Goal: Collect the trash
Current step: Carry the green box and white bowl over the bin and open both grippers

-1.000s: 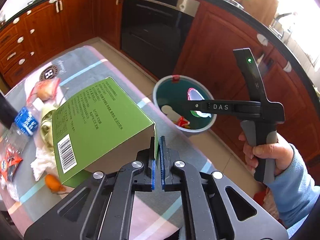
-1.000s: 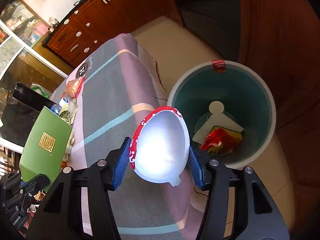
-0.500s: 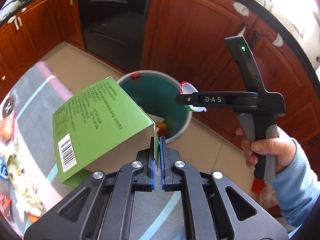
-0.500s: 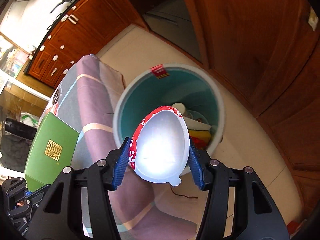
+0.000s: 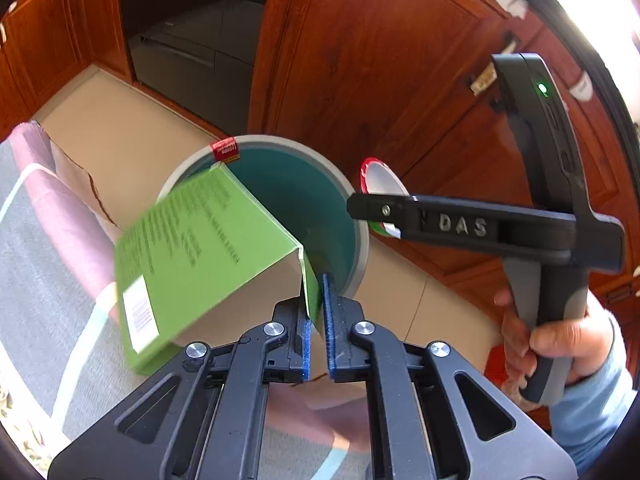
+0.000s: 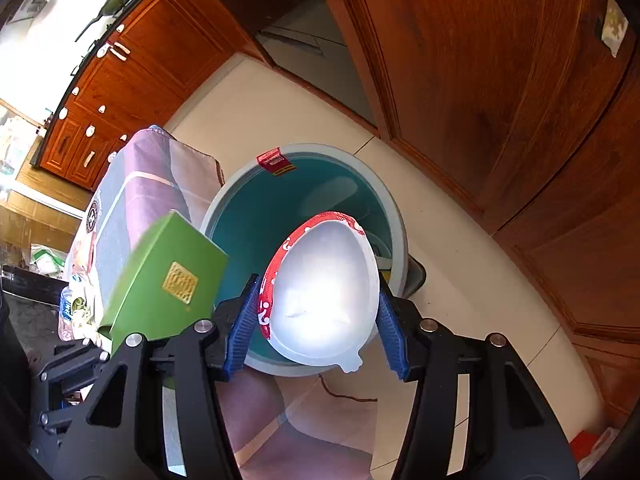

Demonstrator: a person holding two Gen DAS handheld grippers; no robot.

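Green box (image 5: pixel 208 256) slipping from opening left gripper (image 5: pixel 316 320), right gripper (image 6: pixel 316 320) clamping white bowl (image 6: pixel 324 292)

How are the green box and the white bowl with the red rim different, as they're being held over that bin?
The green box is a flat-sided carton with print and a barcode; the white bowl is round and plain inside, with a red patterned rim. The left hand-held gripper has only the box's thin flap between its opening jaws; the right hand-held gripper spans the bowl's full width. Both hang at the teal bin.
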